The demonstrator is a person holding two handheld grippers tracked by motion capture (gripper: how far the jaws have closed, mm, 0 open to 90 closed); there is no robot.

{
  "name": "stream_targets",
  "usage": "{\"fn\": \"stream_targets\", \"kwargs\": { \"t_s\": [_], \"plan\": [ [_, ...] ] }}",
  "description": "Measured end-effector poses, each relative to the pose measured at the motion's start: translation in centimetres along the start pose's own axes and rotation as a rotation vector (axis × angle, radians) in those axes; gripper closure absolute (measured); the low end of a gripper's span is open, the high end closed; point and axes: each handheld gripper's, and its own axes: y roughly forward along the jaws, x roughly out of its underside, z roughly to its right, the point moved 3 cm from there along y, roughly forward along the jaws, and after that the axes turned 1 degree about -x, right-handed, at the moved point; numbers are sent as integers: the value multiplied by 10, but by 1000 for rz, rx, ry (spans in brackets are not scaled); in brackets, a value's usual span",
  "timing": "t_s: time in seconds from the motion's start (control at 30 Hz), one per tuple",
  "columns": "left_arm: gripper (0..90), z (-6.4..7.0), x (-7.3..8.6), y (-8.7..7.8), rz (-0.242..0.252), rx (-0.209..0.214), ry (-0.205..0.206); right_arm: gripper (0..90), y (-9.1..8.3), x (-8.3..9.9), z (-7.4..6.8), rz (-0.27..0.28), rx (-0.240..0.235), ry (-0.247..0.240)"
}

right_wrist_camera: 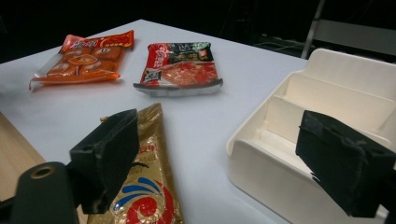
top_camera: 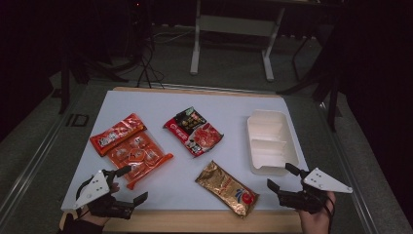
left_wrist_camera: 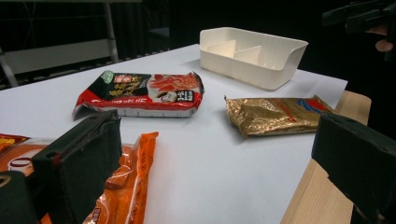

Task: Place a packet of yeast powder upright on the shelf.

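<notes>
Four snack packets lie on the white table top [top_camera: 160, 102]: a red-orange packet [top_camera: 118, 133], a clear orange packet of small pieces [top_camera: 138, 156], a red and black packet [top_camera: 193, 130] and a gold packet [top_camera: 227, 188]. A white divided tray [top_camera: 267, 169] stands at the right. My left gripper [top_camera: 136, 183] is open and empty at the front left, just in front of the clear orange packet [left_wrist_camera: 126, 177]. At the front right my right gripper [top_camera: 278, 175] is open and empty too. It stands between the gold packet [right_wrist_camera: 144, 186] and the tray's near wall [right_wrist_camera: 275, 182].
A wooden strip [top_camera: 204, 220] runs along the table's front edge. Bare white surface lies between the packets and behind them. Beyond the table the room is dark, with a white table frame [top_camera: 233, 29] and cables on the floor.
</notes>
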Motion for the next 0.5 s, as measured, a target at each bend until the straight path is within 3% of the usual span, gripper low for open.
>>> {"fn": "stream_targets", "kwargs": {
  "t_s": [0.2, 0.37, 0.5],
  "plan": [
    [23, 1, 0, 1, -1, 7, -5, 115, 2, 0, -2, -24, 19, -13],
    [23, 2, 0, 2, -5, 8, 0, 115, 2, -1, -5, -33, -15, 15],
    [23, 2, 0, 1, -1, 5, 1, 127, -2, -10, -11, -18, -4, -16]
  ]
}}
